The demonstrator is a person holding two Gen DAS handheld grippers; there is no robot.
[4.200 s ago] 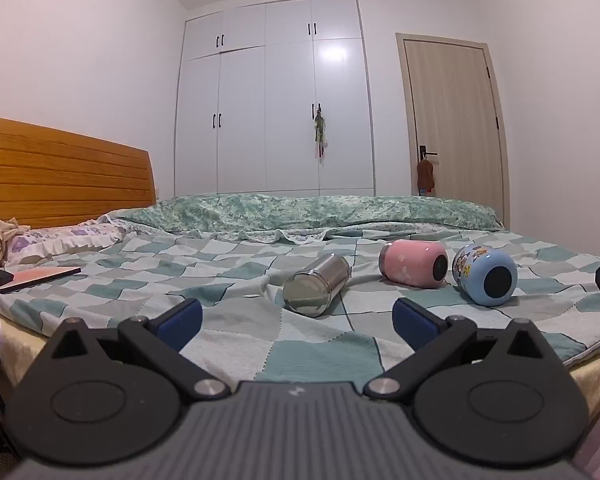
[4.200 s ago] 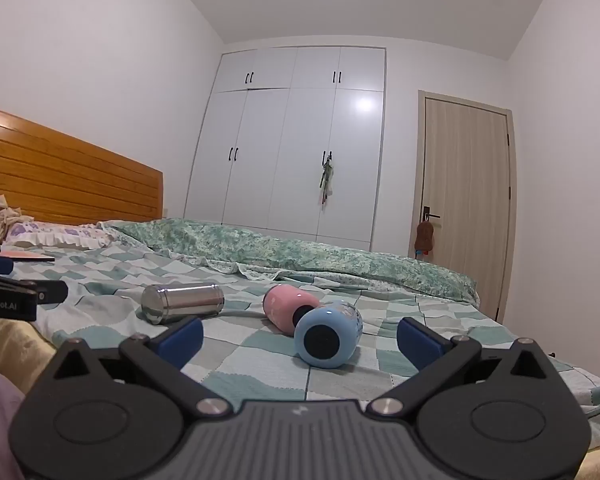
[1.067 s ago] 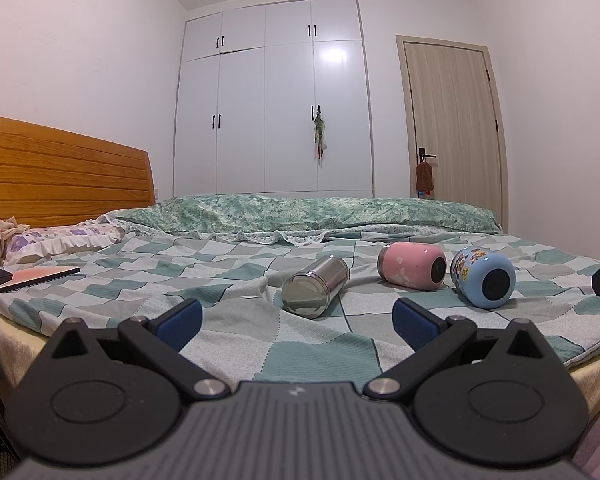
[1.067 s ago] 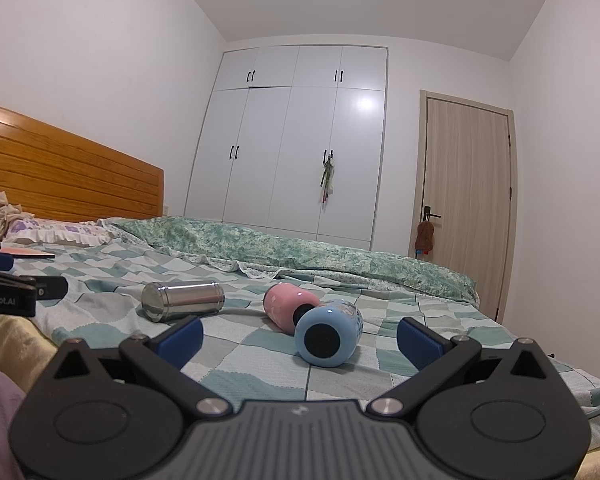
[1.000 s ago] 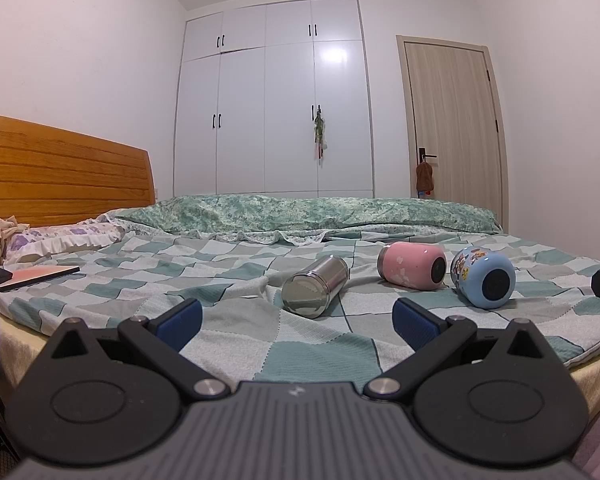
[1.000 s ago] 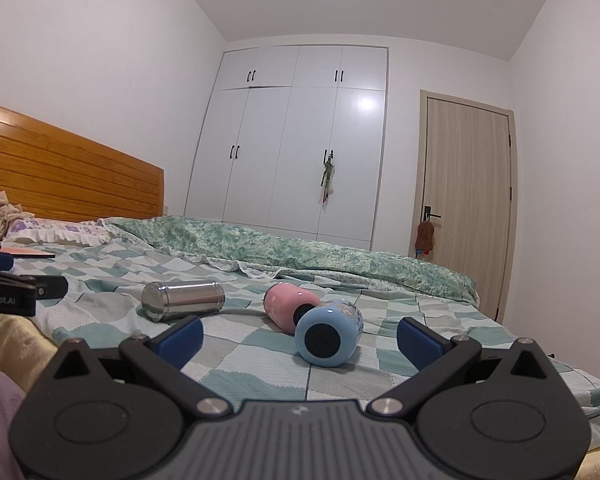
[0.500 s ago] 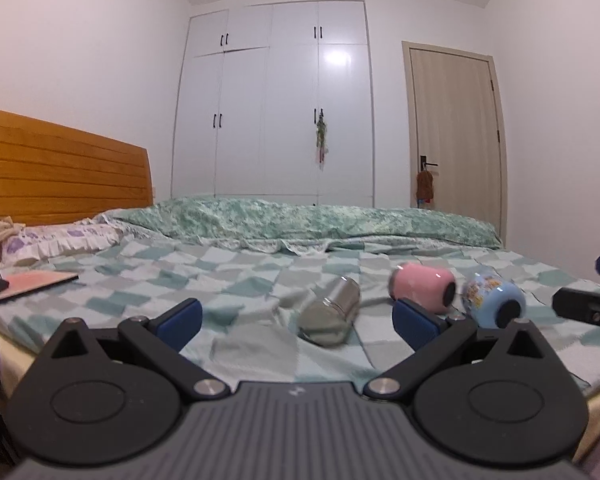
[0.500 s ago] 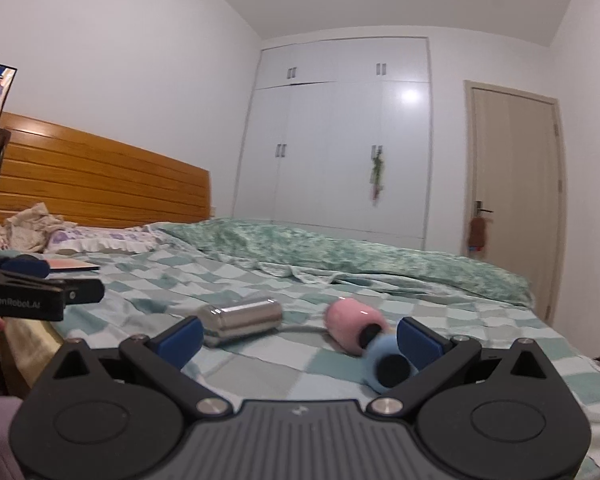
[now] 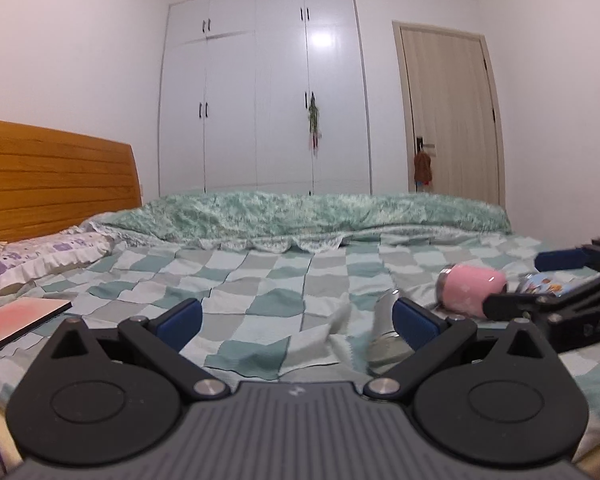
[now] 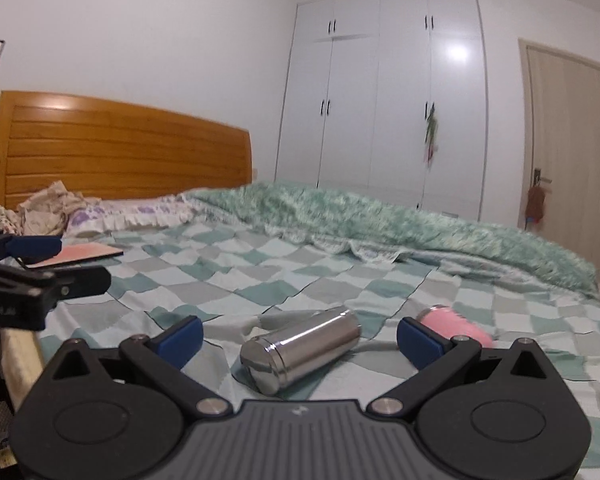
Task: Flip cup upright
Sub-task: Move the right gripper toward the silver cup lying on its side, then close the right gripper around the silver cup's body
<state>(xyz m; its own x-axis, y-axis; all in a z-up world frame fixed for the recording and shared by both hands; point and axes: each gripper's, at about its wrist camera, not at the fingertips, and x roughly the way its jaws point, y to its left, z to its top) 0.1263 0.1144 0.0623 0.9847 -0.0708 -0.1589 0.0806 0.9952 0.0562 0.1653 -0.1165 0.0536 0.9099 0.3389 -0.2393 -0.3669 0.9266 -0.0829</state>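
A shiny silver cup [image 10: 302, 350] and a pink cup [image 10: 458, 326] lie on a teal, grey and white checked bedsheet [image 10: 268, 276]; orange-brown headboard [image 10: 120, 156], white wardrobe [image 10: 384, 96].

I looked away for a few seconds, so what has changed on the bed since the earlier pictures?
Both grippers moved in toward the cups. The right gripper swung left, and its open fingers now frame the silver steel cup; the left gripper is open and empty. Nothing was grasped. The steel cup, pink cup and blue cartoon cup lie on their sides as before.
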